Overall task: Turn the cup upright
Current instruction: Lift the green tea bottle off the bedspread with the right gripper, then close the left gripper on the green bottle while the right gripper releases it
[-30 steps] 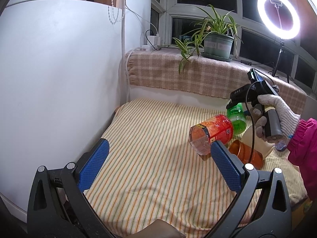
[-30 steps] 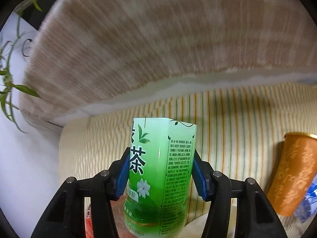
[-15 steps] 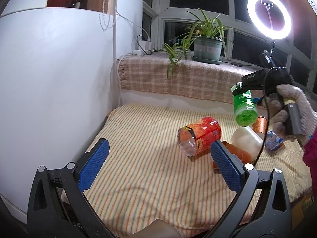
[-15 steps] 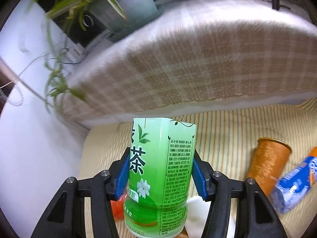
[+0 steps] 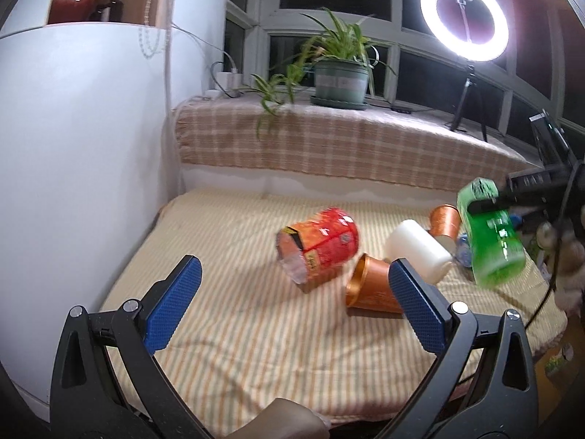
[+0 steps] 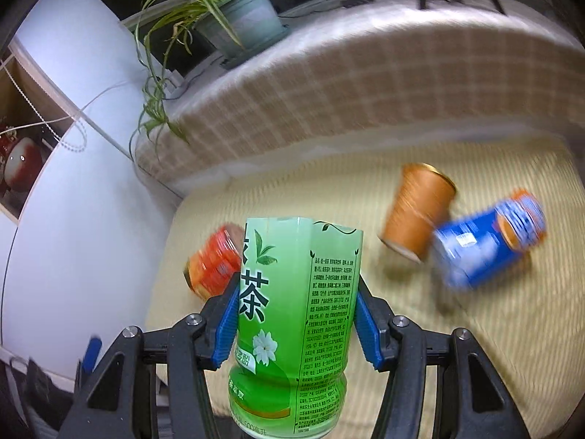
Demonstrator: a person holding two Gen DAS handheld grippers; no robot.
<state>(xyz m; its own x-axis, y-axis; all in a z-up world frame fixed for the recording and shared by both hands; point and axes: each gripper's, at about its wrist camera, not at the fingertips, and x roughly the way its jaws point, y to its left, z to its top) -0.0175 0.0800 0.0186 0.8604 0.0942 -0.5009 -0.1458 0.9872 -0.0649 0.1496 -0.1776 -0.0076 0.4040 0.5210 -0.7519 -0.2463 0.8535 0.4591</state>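
Striped cloth (image 5: pixel 226 314) is covering the work surface, with a checked cloth (image 5: pixel 329 146) draped over the sill behind it; a potted plant (image 5: pixel 340 77) is sitting on that sill and a ring light (image 5: pixel 464 23) is glowing at the window.

Right gripper (image 6: pixel 296 314) is holding a green cup (image 6: pixel 296 314), a cut-off tea bottle, between its blue pads (image 6: pixel 226 322); both pads are pressing against the label on either side. In the left wrist view the green cup (image 5: pixel 490 234) is hanging in the air above the right end of the cloth, tilted, cut rim up and toward the window, touching nothing below. The gloved hand at that edge is blurred.

Left gripper (image 5: pixel 292 303) is hovering low over the near edge with its jaws spread wide, nothing between them.

Lying on the cloth:
- red cup (image 5: pixel 318 245), on its side, open end toward the near left.
- copper cup (image 5: pixel 369 289), on its side, just beside the red one, partly behind the left gripper's right pad.
- white cup (image 5: pixel 416 252), on its side, touching or nearly touching the copper one; cannot tell which.
- second copper cup (image 6: pixel 416 212), tilted, further back.
- blue cup (image 6: pixel 486 241), on its side next to it, motion-blurred.
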